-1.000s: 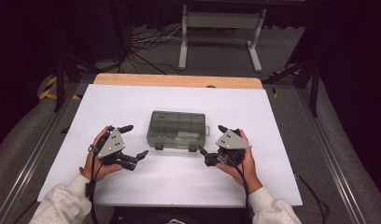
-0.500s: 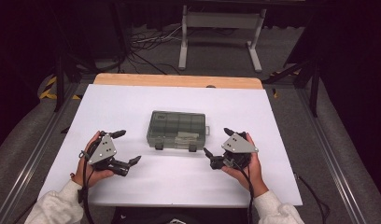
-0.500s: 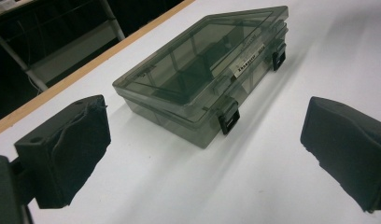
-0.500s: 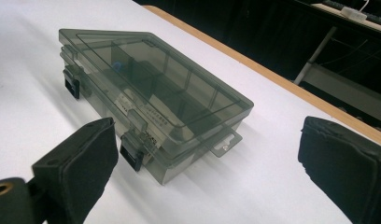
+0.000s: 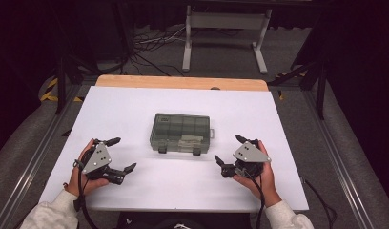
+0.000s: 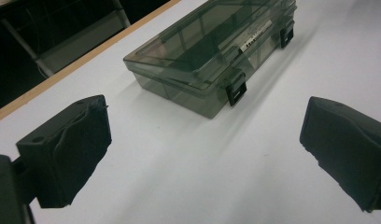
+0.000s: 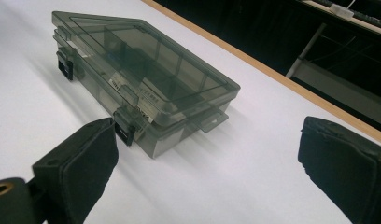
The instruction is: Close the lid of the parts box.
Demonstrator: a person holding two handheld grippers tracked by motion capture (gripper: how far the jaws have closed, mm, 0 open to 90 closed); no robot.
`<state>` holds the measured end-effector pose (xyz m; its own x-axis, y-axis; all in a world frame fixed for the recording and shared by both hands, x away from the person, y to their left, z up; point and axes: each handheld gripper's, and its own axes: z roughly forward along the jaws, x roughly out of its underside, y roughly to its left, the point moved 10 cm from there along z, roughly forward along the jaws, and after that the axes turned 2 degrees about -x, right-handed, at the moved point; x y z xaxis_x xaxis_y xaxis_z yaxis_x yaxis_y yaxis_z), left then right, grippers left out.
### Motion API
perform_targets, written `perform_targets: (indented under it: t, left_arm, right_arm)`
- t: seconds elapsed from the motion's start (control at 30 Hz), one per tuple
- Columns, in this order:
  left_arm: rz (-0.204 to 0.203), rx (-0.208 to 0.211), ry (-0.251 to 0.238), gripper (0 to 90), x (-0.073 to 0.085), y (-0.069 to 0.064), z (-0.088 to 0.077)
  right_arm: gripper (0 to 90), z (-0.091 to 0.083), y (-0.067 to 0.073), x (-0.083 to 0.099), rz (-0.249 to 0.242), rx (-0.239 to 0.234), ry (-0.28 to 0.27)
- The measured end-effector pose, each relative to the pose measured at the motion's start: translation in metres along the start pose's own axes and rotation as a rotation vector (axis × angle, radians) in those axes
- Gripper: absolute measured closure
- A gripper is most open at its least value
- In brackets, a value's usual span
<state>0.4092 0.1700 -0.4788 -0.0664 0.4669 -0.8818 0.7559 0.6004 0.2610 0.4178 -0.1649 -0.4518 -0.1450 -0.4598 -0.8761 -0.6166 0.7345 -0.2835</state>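
The smoky plastic box is seen shut on the white bench, flanked by the left hand-held gripper and right hand-held gripper, both spread wide and empty.

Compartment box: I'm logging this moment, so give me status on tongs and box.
Left tongs open, right tongs open, both empty, either side of the box. Compartment box lid down, both front latches shut, untouched. Nothing between tongs and box.

The organizer box's far end is cut off — its label too small to read.
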Motion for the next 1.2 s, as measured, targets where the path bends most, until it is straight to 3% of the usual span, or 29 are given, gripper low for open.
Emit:
perform_targets:
  t: [0.43,0.8,1.0,1.2]
  left_arm:
    - [-0.018,-0.005,0.021,3.5,0.017,0.002,-0.012]
    - [-0.066,0.005,0.038,3.8,0.029,0.001,-0.018]
    - [-0.08,0.002,0.047,3.6,0.033,0.0,-0.021]
    - [-0.094,-0.011,0.037,3.7,0.033,0.002,-0.023]
  right_arm:
    - [5.5,-0.014,-0.008,0.021,0.008,0.031,0.034]
    - [5.3,-0.027,-0.013,0.044,0.02,0.049,0.057]
    - [4.7,-0.035,-0.014,0.058,0.055,0.055,0.071]
    - [4.7,-0.037,-0.015,0.057,0.079,0.052,0.06]
